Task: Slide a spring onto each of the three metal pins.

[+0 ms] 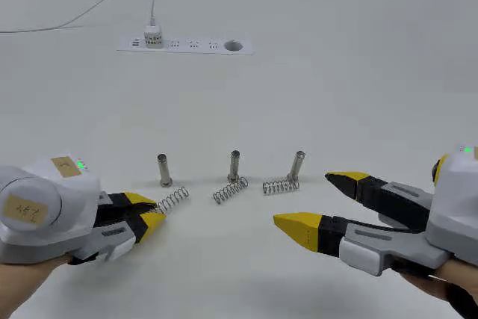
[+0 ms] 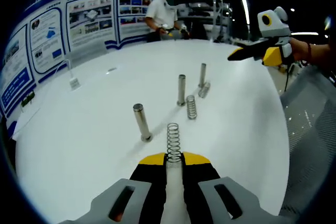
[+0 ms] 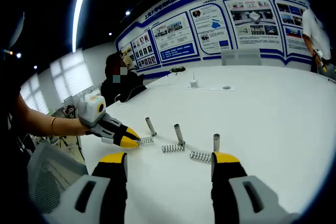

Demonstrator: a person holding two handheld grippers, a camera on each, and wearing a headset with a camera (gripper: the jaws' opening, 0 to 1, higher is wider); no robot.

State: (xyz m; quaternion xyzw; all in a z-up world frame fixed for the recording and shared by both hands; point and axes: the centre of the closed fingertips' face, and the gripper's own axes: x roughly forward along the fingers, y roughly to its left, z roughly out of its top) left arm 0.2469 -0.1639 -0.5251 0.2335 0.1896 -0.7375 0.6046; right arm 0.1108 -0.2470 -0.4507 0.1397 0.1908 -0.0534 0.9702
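White table [image 1: 358, 72] with three upright metal pins [image 1: 234, 166] in a row and three coil springs [image 1: 230, 190], one lying just in front of each. The left gripper [image 2: 173, 157] is pinched closed on the left spring [image 2: 173, 139], whose near end is hidden between the yellow tips. The right gripper [image 3: 169, 158], jaws wide apart and holding nothing, is near the right spring [image 1: 281, 184]. Far behind is a power strip [image 1: 187, 45], its cable cut off at the frame edge
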